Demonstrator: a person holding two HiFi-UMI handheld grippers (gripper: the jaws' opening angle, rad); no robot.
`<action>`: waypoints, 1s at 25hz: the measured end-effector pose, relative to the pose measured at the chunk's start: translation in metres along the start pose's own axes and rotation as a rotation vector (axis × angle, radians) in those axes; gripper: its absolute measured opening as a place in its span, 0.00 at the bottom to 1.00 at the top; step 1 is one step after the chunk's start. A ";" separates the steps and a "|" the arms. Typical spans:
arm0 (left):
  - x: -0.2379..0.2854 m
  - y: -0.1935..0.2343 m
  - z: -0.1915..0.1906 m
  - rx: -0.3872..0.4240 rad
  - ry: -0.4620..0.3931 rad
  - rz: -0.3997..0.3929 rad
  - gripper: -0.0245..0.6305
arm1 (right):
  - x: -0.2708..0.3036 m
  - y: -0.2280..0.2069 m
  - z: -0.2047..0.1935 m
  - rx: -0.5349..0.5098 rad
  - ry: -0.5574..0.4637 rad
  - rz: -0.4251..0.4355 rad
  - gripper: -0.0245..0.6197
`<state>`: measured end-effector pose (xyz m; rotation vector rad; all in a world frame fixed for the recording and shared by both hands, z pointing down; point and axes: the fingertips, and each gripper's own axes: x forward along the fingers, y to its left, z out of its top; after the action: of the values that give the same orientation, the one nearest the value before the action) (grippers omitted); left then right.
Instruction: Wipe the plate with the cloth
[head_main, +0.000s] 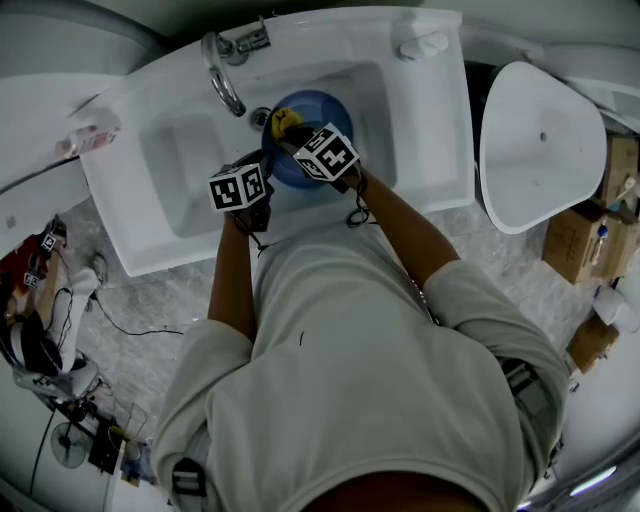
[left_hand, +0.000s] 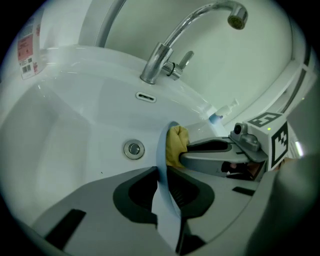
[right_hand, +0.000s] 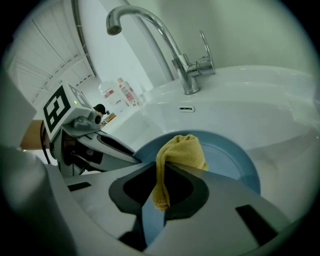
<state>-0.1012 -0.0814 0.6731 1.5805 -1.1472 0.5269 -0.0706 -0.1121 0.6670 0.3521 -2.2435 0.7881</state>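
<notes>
Head view steeply down over the sink (head_main: 420, 150); both gripper views close inside, toward the shared faucet (left_hand: 155, 65).

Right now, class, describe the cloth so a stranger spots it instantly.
Find the white sink with the chrome tap. Over its basin is a blue plate; the cloth, pinched by the right gripper against it, is the only yellow thing there.

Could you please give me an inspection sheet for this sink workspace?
Surface: white sink, faucet at the back.
Job's things: blue plate held over the basin; yellow cloth against its face.
Clutter: bottle on the sink's left rim.
Grippers: left gripper shut on the plate's rim; right gripper shut on the cloth.
Cables: loose cable on the floor, left.
Surroundings: white fixture and cardboard boxes, right.
</notes>
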 end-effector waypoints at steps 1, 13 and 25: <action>0.000 0.000 0.000 -0.002 0.002 -0.001 0.15 | 0.001 0.003 -0.003 -0.005 0.008 0.012 0.11; 0.000 0.002 -0.003 -0.009 0.014 0.004 0.15 | 0.002 0.026 -0.038 -0.067 0.109 0.127 0.11; 0.001 0.006 -0.003 0.018 0.019 0.034 0.15 | -0.004 0.044 -0.092 -0.191 0.333 0.232 0.11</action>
<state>-0.1051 -0.0786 0.6779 1.5704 -1.1594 0.5744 -0.0381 -0.0193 0.6963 -0.1264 -2.0411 0.6850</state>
